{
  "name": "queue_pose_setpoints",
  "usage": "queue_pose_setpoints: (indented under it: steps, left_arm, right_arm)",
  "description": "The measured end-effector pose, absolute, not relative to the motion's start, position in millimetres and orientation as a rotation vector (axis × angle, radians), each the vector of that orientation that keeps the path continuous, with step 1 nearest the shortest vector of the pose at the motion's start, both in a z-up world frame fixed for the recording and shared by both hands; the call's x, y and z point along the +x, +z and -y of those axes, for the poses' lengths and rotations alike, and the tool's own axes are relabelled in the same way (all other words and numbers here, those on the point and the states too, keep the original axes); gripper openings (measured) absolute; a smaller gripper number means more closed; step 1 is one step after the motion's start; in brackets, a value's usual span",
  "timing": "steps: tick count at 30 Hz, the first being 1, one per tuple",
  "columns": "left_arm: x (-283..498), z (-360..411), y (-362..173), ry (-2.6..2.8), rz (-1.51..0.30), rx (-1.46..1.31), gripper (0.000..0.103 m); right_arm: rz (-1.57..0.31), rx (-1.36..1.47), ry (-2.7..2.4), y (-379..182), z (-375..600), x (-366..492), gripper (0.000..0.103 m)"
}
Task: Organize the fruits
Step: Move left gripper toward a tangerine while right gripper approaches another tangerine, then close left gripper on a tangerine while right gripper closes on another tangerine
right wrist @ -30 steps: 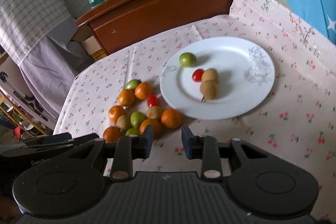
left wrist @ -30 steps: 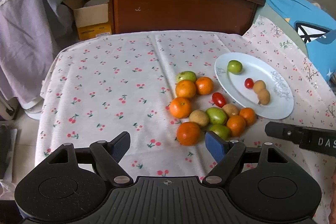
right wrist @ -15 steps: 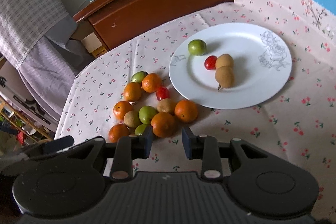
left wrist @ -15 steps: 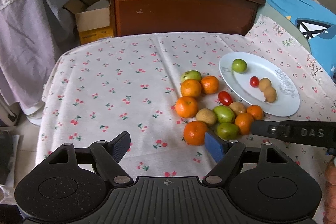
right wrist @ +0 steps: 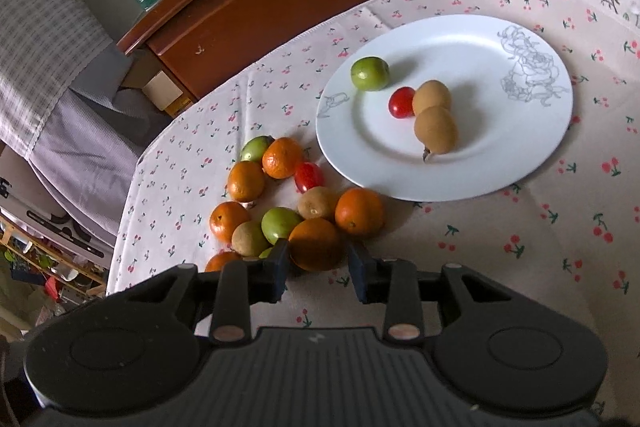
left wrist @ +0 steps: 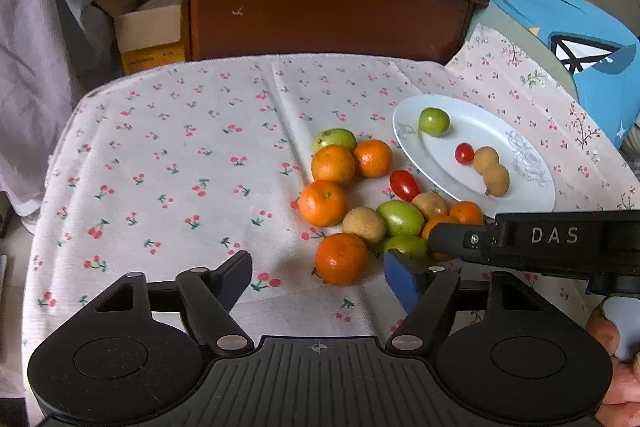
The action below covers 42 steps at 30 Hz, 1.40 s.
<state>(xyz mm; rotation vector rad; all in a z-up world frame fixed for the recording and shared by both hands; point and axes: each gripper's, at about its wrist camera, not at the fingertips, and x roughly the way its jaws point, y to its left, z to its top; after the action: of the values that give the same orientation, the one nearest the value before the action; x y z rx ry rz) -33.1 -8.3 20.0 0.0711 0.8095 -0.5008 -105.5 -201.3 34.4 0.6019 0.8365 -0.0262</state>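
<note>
so the right gripper has dropped down and rolled a bit since a second ago, and now its fingers sit either side of the nearest orange at the front of the fruit pile. there's still a visible gap on the right finger's side, so i'd call the fingers open around it, not squeezing yet. a moment back that orange was well ahead of the tips, so this looks like the approach for the next pick.

the left gripper has barely moved, but its fingers have just been closing in somewhat with nothing between them. they're still apart, hovering over bare tabletop, with another orange just ahead of them.

the white plate already has a green fruit, a cherry tomato and two brown fruits on it. everything else is still clumped on the cloth just beside the plate's near-left rim, so i'd guess the sorting is only partway.

next bit looks like closing on that orange without nudging the neighbours touching it, since round fruit will roll.
</note>
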Motion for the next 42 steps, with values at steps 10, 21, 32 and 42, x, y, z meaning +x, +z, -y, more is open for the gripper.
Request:
queue_pose_setpoints:
  steps: [10,21,32,42]
  left_arm:
    - [-31.0,16.1,9.5,-0.533,-0.806,0.088,0.045]
    - [-37.5,17.4,15.0,-0.553,-0.786,0.102,0.028]
    - [-45.2,5.0,26.6,-0.535,-0.788,0.053,0.028]
    - [-59.0,-0.7,29.7,-0.516,-0.782,0.048,0.028]
  right_arm:
    - [-0.831,0.577,-0.020,33.1,198.4,-102.4,0.030]
    - [-0.836,0.559,-0.016,36.1,197.7,-106.8,0.029]
    - [-0.829,0.507,-0.011,47.8,193.7,-122.4,0.029]
    - [-0.826,0.431,-0.008,53.6,180.7,-143.4,0.029]
